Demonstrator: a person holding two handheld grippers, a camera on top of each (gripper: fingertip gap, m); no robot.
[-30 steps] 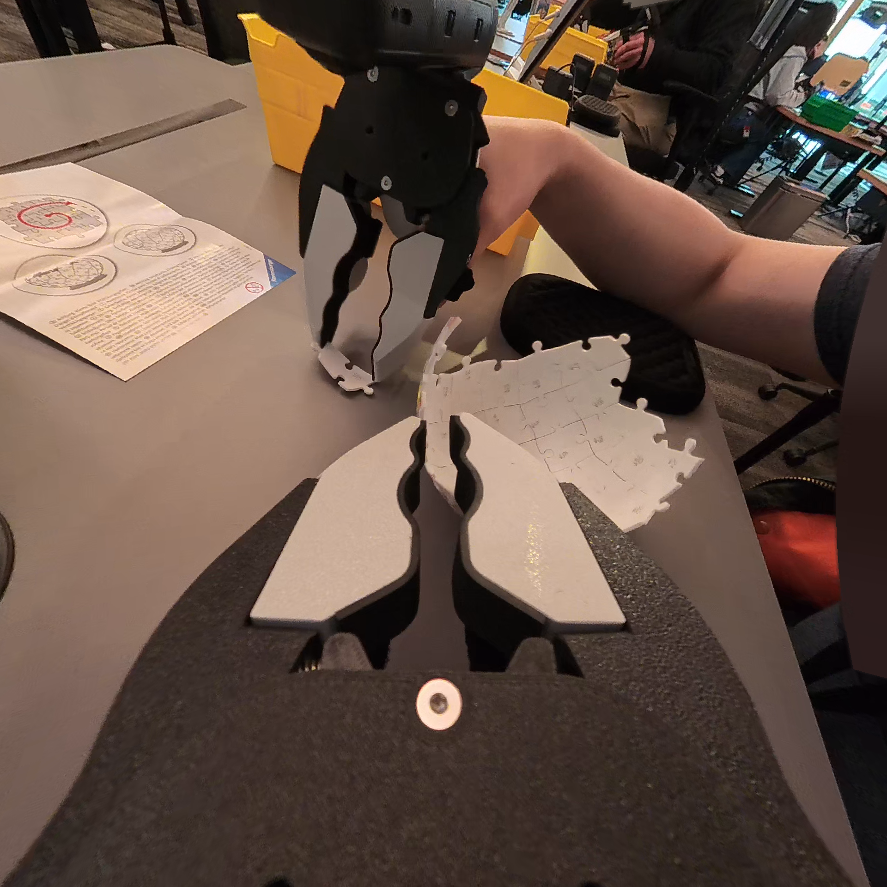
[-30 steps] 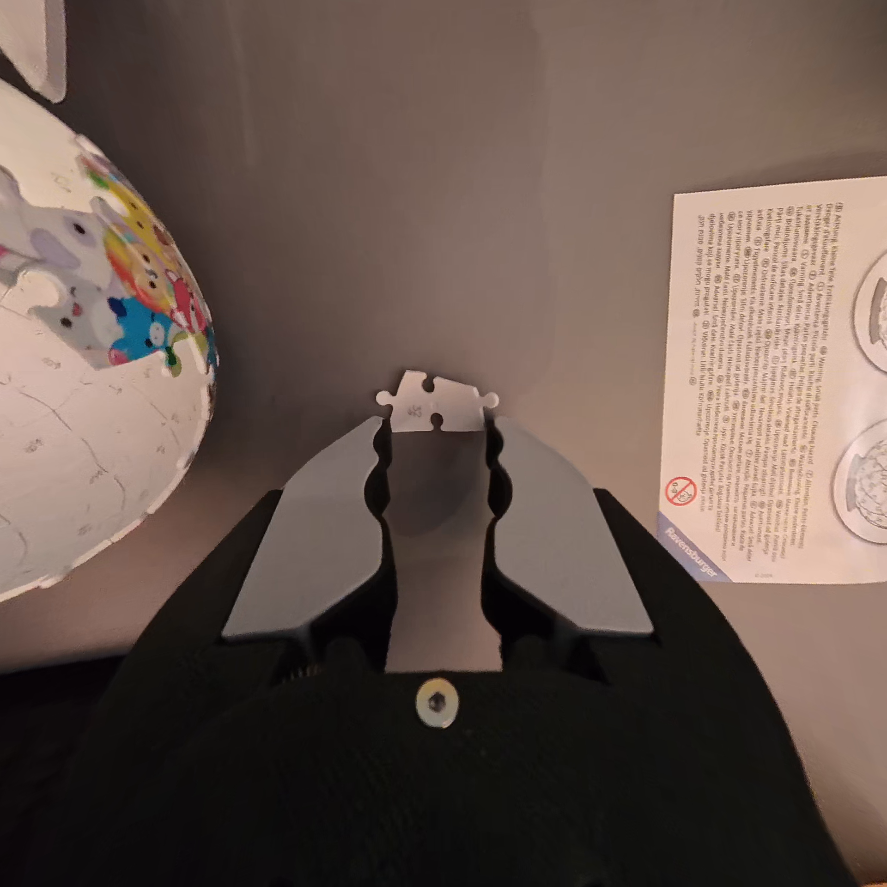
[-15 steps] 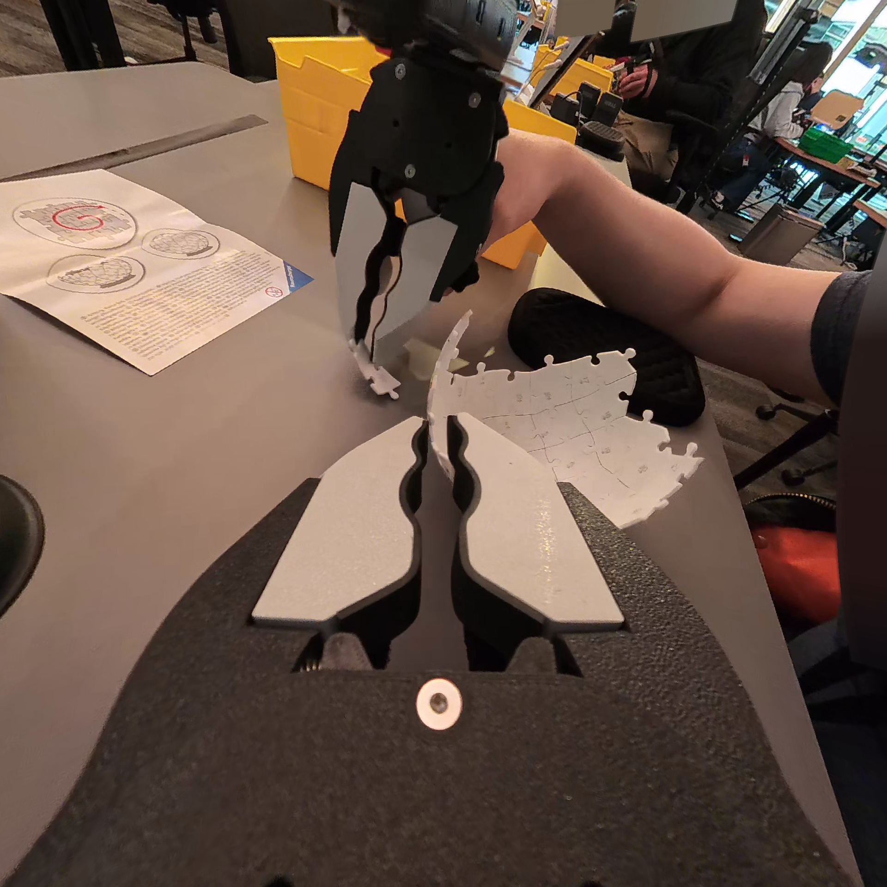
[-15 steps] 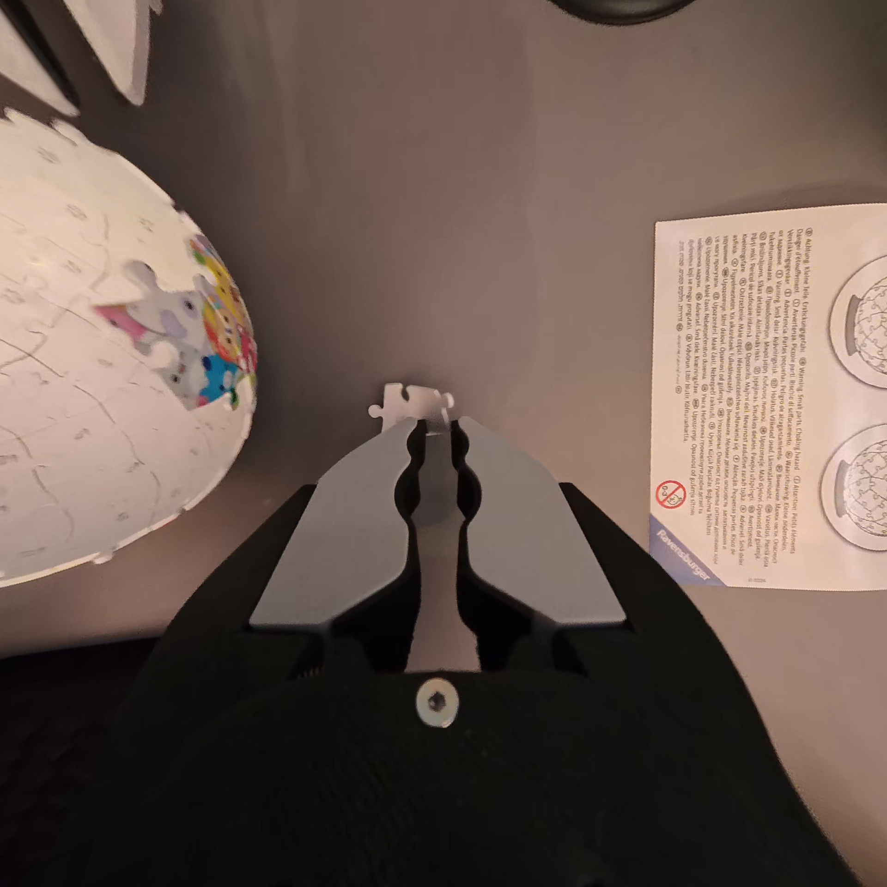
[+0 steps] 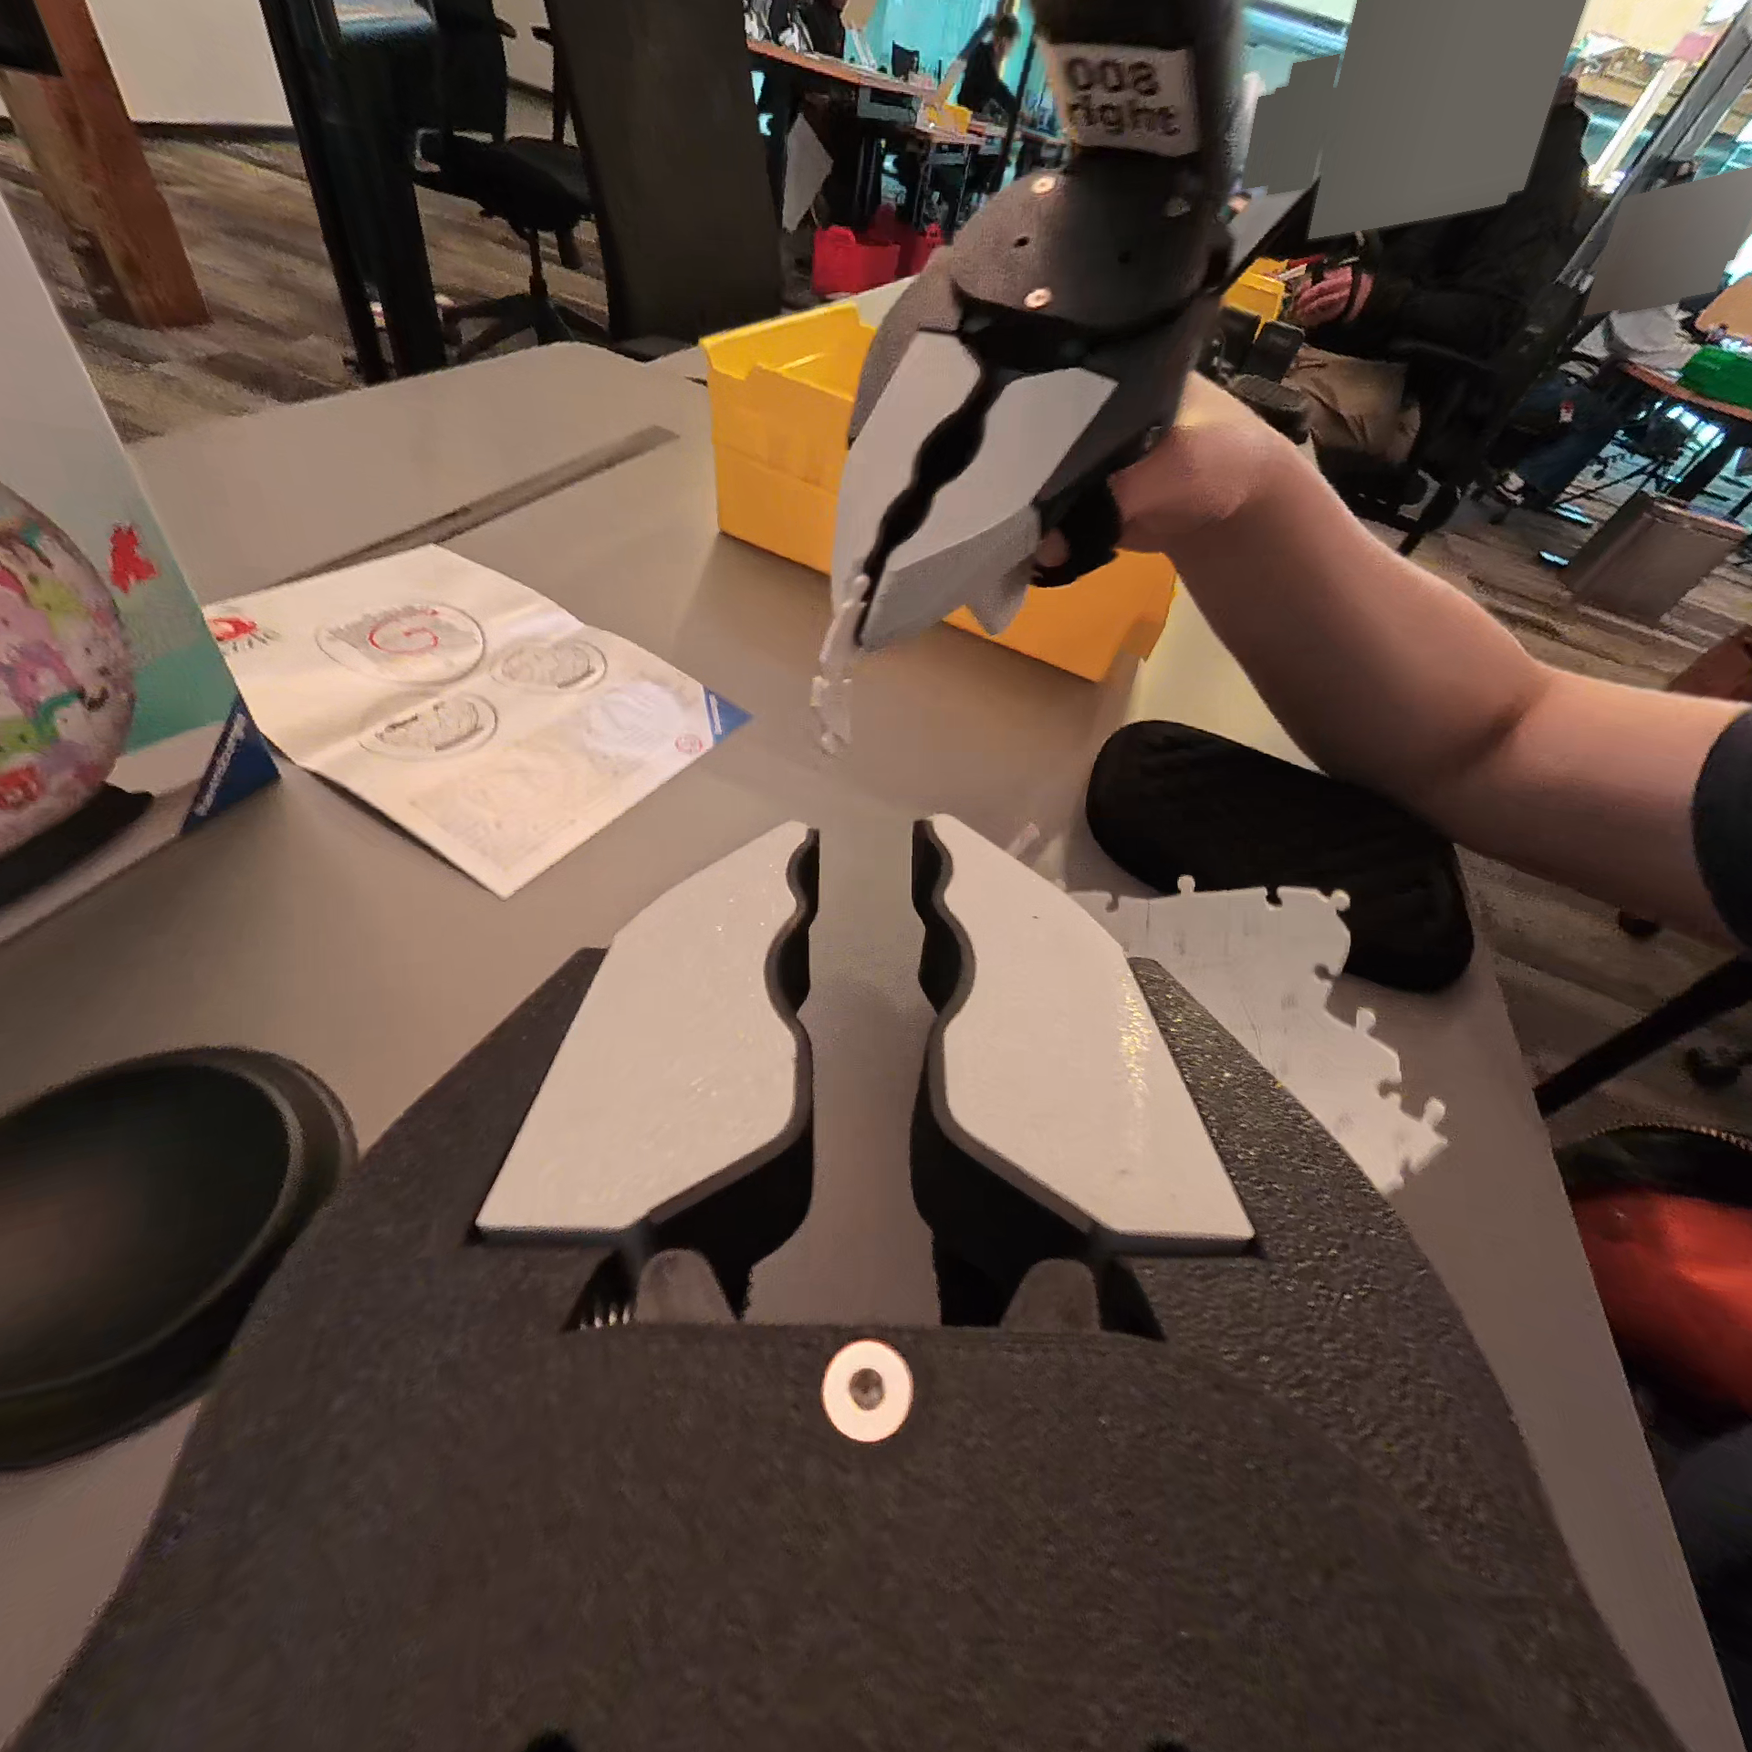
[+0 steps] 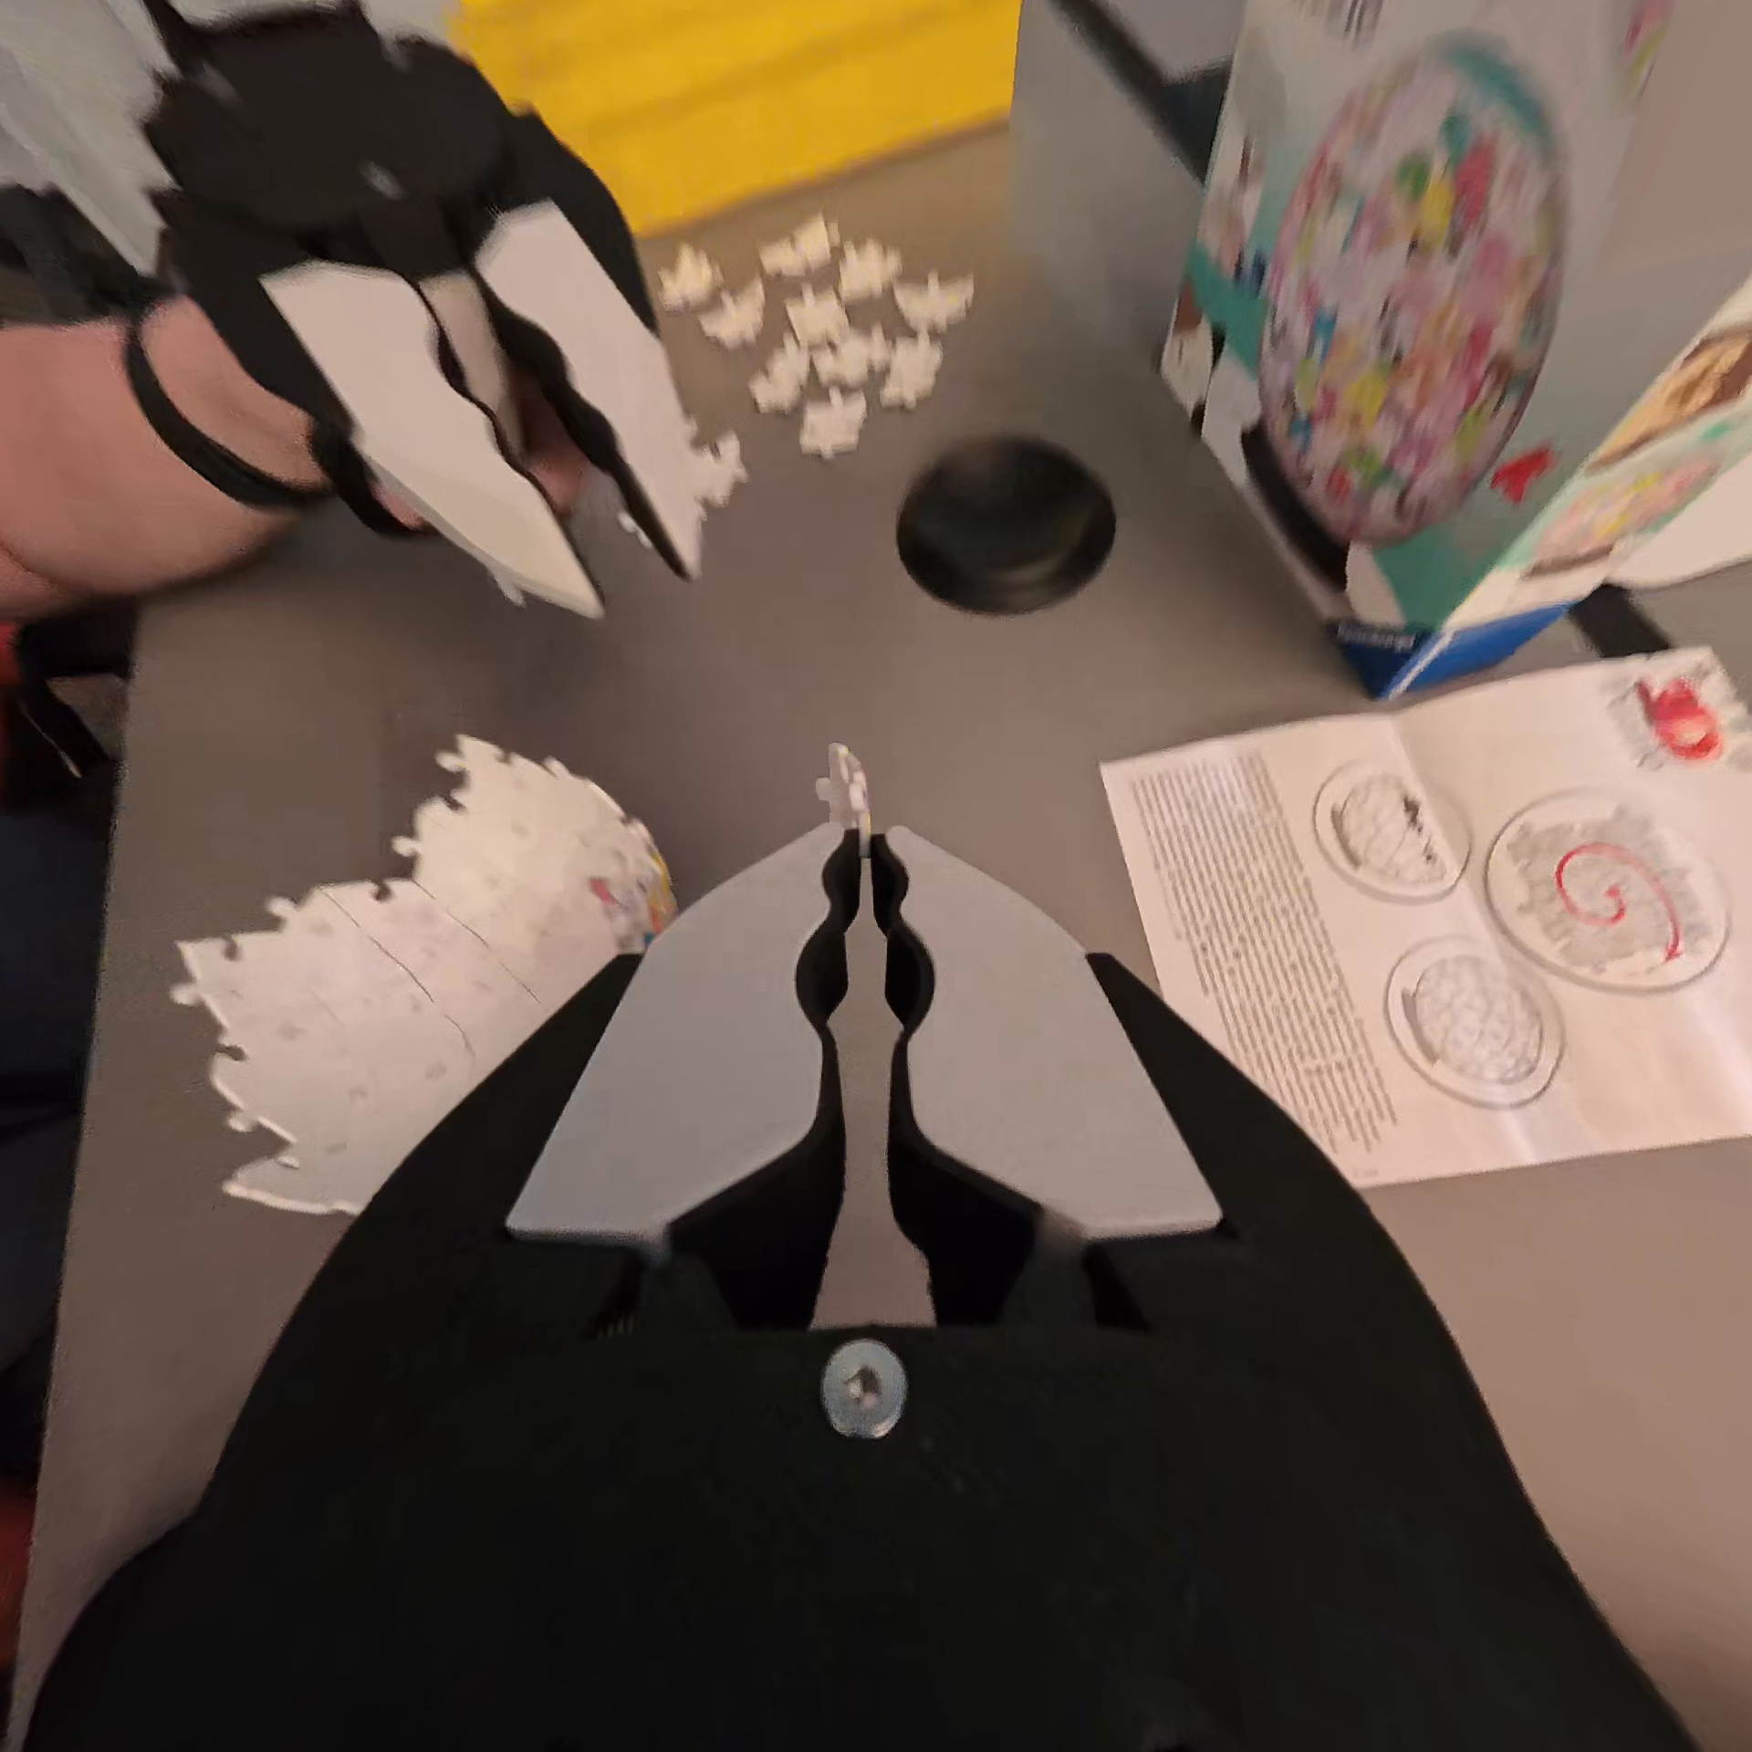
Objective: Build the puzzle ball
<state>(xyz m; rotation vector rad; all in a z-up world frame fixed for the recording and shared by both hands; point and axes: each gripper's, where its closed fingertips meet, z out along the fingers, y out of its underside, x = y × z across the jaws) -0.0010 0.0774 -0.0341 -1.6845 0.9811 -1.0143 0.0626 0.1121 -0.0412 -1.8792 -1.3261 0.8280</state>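
Note:
My right gripper is shut on a small white puzzle piece, held edge-up above the grey table. In the left wrist view the right gripper hangs above the table with the piece dangling from its tips. The half-built white puzzle shell lies on the table to the left of my right gripper, and to the right of my left gripper. My left gripper is slightly open and empty. It also shows in the right wrist view, above the table at the upper left.
A pile of loose white pieces lies by a yellow bin. A black round stand, the puzzle box and an instruction leaflet are at the right. A black pad lies near the table's right edge. There is about 8 cm between the tips of the two grippers.
My right gripper shut on the loose piece and lifted it off the table. My left gripper let go of the shell, which now lies on the table, and pulled back.

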